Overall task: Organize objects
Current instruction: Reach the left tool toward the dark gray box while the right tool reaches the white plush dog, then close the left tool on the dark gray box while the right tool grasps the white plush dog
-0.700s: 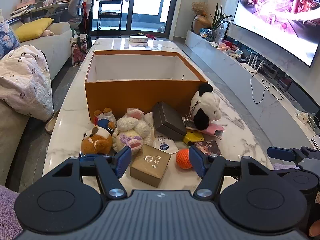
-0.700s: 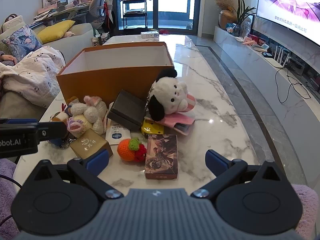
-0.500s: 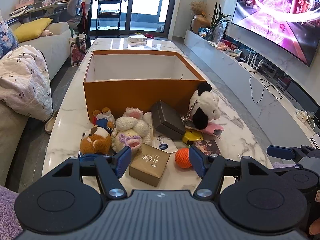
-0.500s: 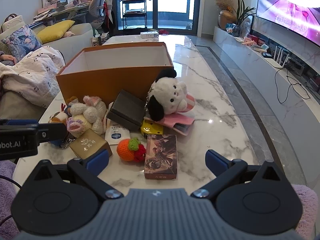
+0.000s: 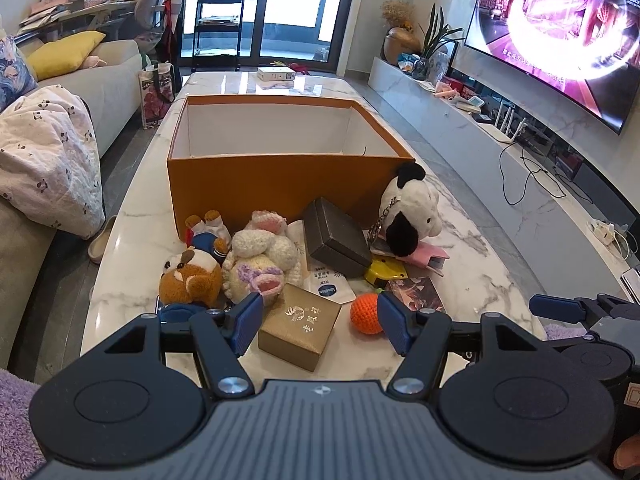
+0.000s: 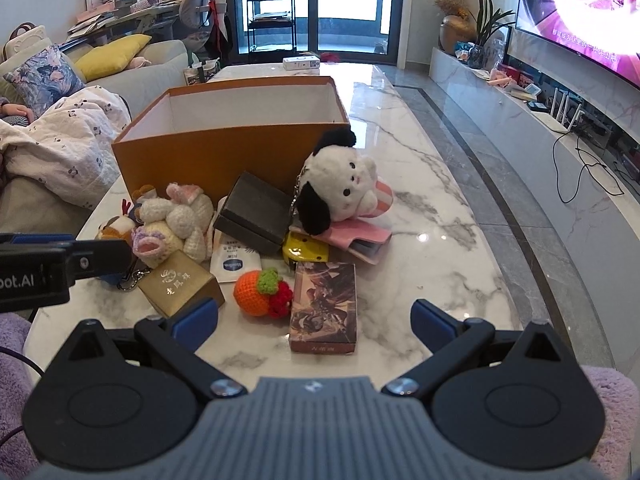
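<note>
- Gold box (image 5: pixel 299 326) on marble table (image 5: pixel 132 248), at near edge of toy pile, close before orange carton (image 5: pixel 280 184).
- Carton open-topped, white inside, floor hidden.
- Left gripper (image 5: pixel 320 322) spread wide, empty, box framed between tips, untouched.
- Right gripper (image 6: pixel 314 320) fully wide, empty, over card pack (image 6: pixel 324 306).
- Knitted orange (image 6: pixel 256 292) just beside box; dark grey case (image 5: pixel 336 240) and plush dog (image 5: pixel 408 212) behind.

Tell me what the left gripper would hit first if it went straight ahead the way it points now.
Most likely the gold cardboard gift box: it lies on the marble table directly between the open left gripper fingers. The orange crocheted ball sits just right of that line; depth is uncertain.
</note>
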Tool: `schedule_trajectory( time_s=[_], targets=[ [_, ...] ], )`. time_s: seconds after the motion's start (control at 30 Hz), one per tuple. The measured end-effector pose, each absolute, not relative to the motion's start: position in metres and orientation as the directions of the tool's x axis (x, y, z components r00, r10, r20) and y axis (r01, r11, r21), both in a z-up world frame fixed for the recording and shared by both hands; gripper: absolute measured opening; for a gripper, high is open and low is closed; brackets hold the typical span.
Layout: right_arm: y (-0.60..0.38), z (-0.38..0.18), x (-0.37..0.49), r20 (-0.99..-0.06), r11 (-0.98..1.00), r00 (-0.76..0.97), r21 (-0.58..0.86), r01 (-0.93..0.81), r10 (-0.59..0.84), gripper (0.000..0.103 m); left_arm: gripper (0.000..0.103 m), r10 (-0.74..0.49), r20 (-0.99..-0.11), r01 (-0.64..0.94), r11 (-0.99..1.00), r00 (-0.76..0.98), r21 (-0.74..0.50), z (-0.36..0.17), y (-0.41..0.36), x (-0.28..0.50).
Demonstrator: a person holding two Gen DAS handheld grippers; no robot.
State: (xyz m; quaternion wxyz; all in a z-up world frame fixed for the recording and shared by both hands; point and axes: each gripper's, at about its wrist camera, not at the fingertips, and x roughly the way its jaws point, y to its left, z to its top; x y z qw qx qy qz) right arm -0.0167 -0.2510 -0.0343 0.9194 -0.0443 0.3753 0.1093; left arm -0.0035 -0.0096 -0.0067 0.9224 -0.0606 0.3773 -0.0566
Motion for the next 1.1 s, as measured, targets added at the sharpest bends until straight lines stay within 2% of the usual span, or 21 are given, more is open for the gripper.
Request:
schedule_trajectory(
  time_s=[0.23, 0.37, 0.5, 0.63, 0.83, 1.0, 1.1],
  targets=[
    [-0.252, -0.039, -0.013, -0.708, 0.971, 0.684, 0.010, -0.239, 0.176, 0.102, 0.073, -0.155, -0.704, 0.057, 0.985, 0.693, -0.160, -0.012, -0.009, 0.001],
    [-0.253, -0.042, -0.008, -0.709, 0.972, 0.682, 0.017, -0.236, 0.178, 0.100, 0.068, -0.160, -0.715, 0.057, 0.984, 0.680, -0.167, -0.016, -0.008, 0.007],
    [-0.257, -0.046, 0.001, -0.712, 0.973, 0.679, 0.026, -0.227, 0.178, 0.090, 0.064, -0.169, -0.723, 0.052, 0.982, 0.670, -0.181, -0.021, -0.007, 0.016],
    [-0.260, -0.053, 0.017, -0.726, 0.975, 0.665, 0.039, -0.217, 0.177, 0.066, 0.058, -0.190, -0.725, 0.060, 0.978, 0.662, -0.201, -0.026, -0.009, 0.027],
    [-0.263, -0.057, 0.043, -0.734, 0.971, 0.644, 0.092, -0.222, 0.217, 0.052, 0.057, -0.242, -0.715, 0.083, 0.965, 0.656, -0.251, -0.032, -0.012, 0.051],
    [-0.266, -0.053, 0.064, -0.725, 0.967, 0.644, 0.131, -0.221, 0.245, 0.051, 0.057, -0.253, -0.722, 0.082, 0.961, 0.644, -0.264, -0.036, -0.015, 0.078],
    [-0.267, -0.049, 0.078, -0.719, 0.965, 0.646, 0.160, -0.209, 0.259, 0.057, 0.057, -0.263, -0.729, 0.073, 0.957, 0.632, -0.281, -0.039, -0.013, 0.094]
  ],
)
